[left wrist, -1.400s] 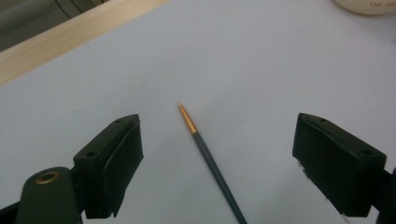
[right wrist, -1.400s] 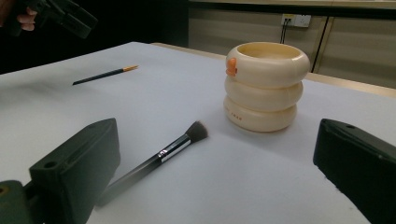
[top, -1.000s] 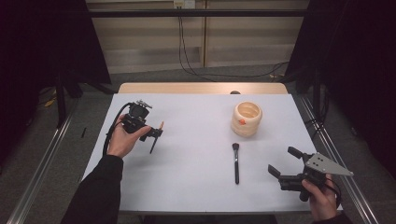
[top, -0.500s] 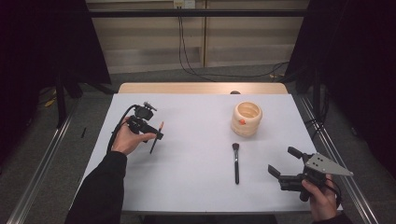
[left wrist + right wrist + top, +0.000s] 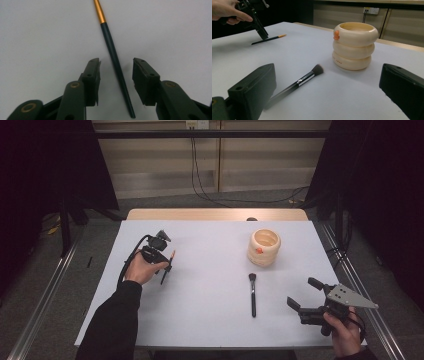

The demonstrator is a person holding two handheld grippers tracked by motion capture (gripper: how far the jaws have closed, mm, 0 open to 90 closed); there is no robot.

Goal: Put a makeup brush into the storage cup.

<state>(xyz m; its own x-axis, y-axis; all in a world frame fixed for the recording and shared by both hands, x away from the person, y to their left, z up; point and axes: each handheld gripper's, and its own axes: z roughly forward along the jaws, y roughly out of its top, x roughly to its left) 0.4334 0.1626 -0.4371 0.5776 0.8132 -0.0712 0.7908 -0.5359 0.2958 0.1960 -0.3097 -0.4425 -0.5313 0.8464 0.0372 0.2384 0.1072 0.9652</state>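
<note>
Right gripper [image 5: 303, 296] rests at the near right table edge, jaws spread wide, holding nothing. Farther left, left gripper [image 5: 116, 75] has just been closing; the dark gold-ferruled pencil [image 5: 113, 55] lies on the white table [image 5: 210, 320] between its pads, not yet pinched.
</note>
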